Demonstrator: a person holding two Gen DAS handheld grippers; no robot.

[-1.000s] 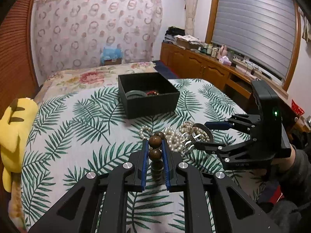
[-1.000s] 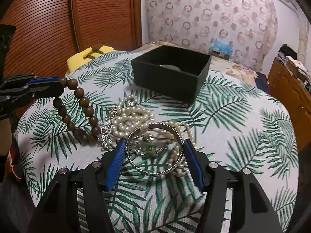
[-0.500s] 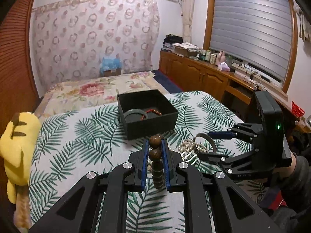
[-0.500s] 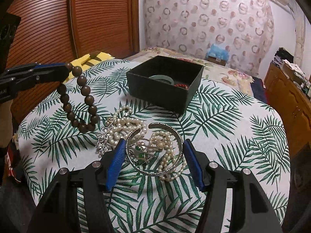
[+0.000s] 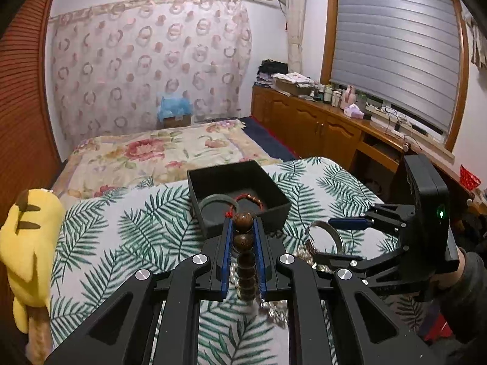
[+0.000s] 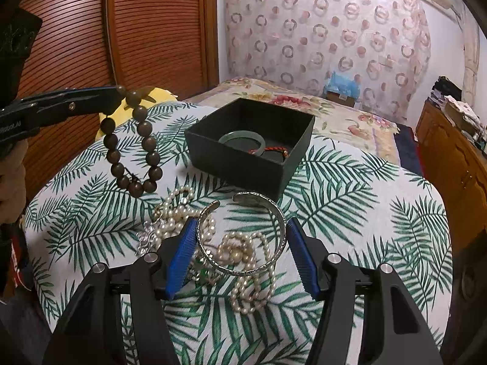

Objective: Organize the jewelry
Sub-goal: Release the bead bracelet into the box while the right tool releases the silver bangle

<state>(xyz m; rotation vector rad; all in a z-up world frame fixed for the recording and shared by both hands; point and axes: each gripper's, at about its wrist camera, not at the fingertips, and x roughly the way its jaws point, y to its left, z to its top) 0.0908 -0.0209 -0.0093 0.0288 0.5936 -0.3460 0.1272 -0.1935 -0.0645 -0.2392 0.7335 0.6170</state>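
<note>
My left gripper (image 5: 242, 228) is shut on a brown wooden bead bracelet (image 5: 244, 241). The bracelet (image 6: 132, 144) hangs in the air, left of the black box (image 6: 243, 164). My right gripper (image 6: 240, 237) is shut on a silver cuff bangle (image 6: 243, 237) and holds it above a pile of pearl strands (image 6: 243, 261) on the leaf-print cloth. The box (image 5: 243, 213) holds a green jade bangle (image 6: 242, 140) and a red cord bracelet (image 6: 269, 150). In the left wrist view the right gripper (image 5: 331, 237) with the silver cuff bangle (image 5: 324, 238) is to the right.
A yellow plush toy (image 5: 27, 243) lies at the table's left edge. A bed with a floral cover (image 5: 158, 152) is behind the table. A wooden cabinet (image 5: 319, 127) runs along the right wall. A small silver brooch (image 6: 146, 237) lies beside the pearls.
Both grippers have risen. The bead bracelet is lifted off the cloth and hangs free. The silver cuff is lifted above the pearl pile, and both are nearer the box.
</note>
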